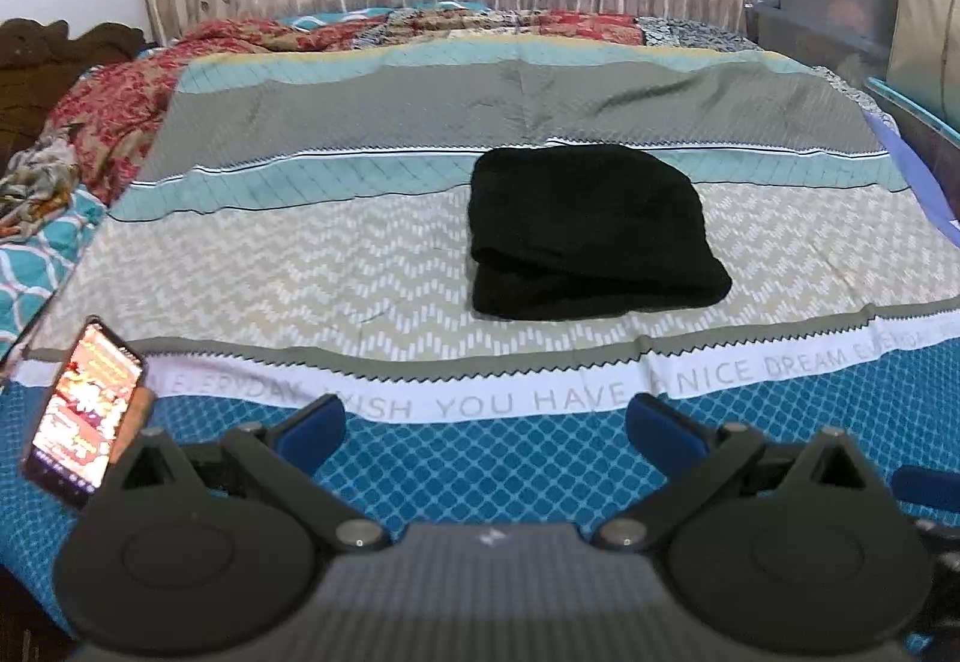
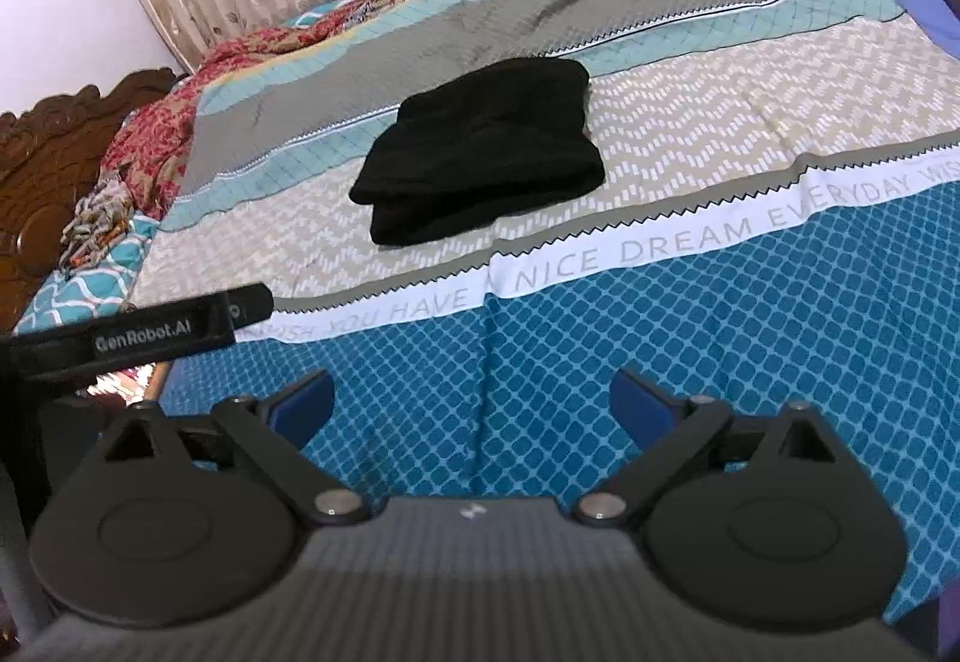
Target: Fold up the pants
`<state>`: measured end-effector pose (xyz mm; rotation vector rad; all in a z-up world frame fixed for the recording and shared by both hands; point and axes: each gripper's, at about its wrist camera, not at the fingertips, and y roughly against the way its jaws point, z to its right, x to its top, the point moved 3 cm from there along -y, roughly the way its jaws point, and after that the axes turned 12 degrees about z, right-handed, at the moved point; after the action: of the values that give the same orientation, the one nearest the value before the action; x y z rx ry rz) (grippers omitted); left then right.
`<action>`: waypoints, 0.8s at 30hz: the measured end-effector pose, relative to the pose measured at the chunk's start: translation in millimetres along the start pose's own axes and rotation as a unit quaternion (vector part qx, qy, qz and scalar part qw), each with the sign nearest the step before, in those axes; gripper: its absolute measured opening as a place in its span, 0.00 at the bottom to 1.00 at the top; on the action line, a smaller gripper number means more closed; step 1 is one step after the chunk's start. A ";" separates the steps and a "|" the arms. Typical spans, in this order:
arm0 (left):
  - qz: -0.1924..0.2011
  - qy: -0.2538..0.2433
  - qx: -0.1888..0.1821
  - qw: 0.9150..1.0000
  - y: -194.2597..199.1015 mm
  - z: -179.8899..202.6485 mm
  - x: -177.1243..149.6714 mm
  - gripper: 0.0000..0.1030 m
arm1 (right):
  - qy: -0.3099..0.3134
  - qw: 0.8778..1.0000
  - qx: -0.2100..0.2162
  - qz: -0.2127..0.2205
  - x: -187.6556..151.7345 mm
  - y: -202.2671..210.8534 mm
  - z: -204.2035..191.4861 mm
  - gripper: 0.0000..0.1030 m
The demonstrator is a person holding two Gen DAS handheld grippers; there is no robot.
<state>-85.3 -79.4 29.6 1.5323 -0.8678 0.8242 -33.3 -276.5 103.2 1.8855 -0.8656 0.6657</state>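
Two sets of tongs, left tongs (image 1: 486, 422) and right tongs (image 2: 471, 398), hang spread wide and empty over the bed's (image 1: 480, 458) near edge. Farther in, mid-bed, the black pants (image 1: 585, 233) lie folded in a compact stack: soft, light, floppy, probably best pinched through all layers at a folded edge.

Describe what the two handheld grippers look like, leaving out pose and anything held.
Both are alike: the left gripper and right gripper have matte black linkage arms on round black hubs, silver pivot pins, blue finger pads and a grey ribbed body bearing a small white mark. A black strap reads GenRobot.AI.
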 end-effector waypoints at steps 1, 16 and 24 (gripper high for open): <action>0.002 -0.003 0.003 1.000 2.5 -0.2 -1.0 1.00 | 0.000 1.000 -0.001 0.001 -0.2 1.0 -0.6 0.97; -0.070 0.008 0.001 0.997 4.7 -9.7 -16.2 1.00 | -0.012 1.000 0.002 -0.013 -1.0 1.7 -5.6 0.97; -0.106 -0.004 0.015 0.994 -5.4 -7.1 -30.1 1.00 | -0.030 0.999 -0.002 -0.037 -7.0 -3.8 -0.7 0.97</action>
<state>-95.3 -69.3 1.7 1.6239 -0.6861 0.6785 -34.6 -272.6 96.4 1.9333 -0.8300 0.5648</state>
